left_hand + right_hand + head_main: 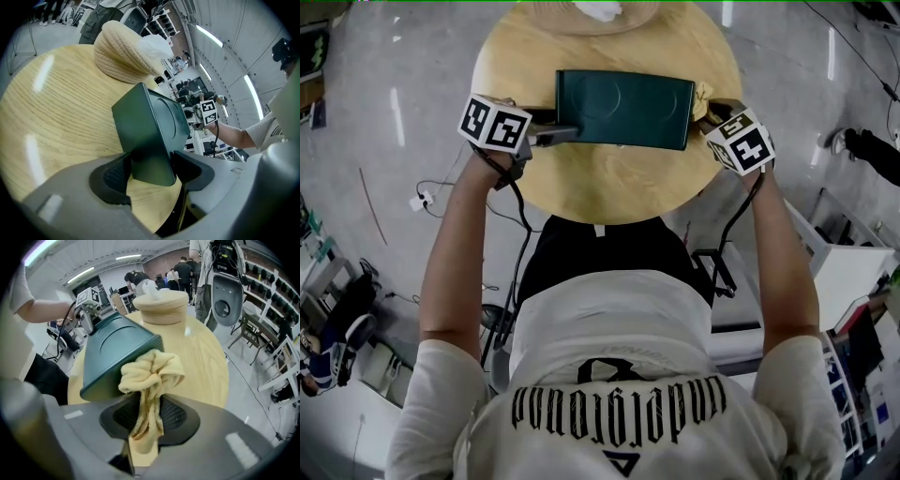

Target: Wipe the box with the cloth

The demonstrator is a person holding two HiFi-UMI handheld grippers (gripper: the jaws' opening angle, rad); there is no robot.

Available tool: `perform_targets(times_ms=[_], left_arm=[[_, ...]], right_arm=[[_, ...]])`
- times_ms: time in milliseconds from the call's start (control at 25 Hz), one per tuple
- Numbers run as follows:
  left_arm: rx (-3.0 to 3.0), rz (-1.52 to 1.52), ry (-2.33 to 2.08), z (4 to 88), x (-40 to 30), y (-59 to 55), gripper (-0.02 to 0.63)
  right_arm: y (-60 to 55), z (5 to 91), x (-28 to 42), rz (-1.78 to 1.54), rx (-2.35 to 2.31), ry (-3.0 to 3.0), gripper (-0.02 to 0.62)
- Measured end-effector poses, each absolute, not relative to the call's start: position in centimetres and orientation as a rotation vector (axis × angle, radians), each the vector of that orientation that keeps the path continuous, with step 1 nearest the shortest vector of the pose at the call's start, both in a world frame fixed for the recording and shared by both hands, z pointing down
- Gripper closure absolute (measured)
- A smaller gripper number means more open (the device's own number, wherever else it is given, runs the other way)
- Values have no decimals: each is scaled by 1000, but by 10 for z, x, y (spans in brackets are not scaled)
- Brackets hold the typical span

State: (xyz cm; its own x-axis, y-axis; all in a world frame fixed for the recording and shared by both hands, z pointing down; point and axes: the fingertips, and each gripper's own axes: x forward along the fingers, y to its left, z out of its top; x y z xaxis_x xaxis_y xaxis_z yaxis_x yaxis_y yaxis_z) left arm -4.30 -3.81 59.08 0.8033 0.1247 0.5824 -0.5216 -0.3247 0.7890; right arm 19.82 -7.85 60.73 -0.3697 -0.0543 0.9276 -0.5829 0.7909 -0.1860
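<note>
Dark green box (623,108) is lying lengthwise over the middle of the round wooden table (609,192), between the two grippers. The left gripper (150,171) is clamping the box's left end, jaws narrowed onto its two broad faces, with the pads biting just inside the edge. In the left gripper view the box is looking raised off the tabletop at that end; whether the right end is resting on anything cannot be told. The right gripper (147,416) is pinching a pale yellow cloth (150,373), jaws nearly together on the hanging tail, and the bunched head of the cloth is bulging out ahead of the jaws and touching the box's right end. A beige round object (161,305) is sitting at the far edge of the table, apart from the box. The box is reading as rigid, smooth-skinned and probably light, so it is likely slipping or pivoting easily when held by one end; a hold further in along the broad faces would be resisting the wiping push better. The cloth is soft and limp, offering no stiffness of its own, so the wad needs pressing flat against the surface.
</note>
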Motion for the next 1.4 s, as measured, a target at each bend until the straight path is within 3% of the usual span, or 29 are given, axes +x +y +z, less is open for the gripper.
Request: perform_targets(times_ms=[680, 960, 1400], left_arm=[[1807, 698, -234, 594, -35, -31, 305], [1817, 719, -218, 592, -34, -29, 304], [1827, 731, -239, 594, -37, -35, 301]], right_arm=[[44, 609, 188, 773, 344, -1876, 491], [-36, 597, 210, 580, 356, -1874, 489], [-87, 607, 200, -54, -252, -1691, 488]])
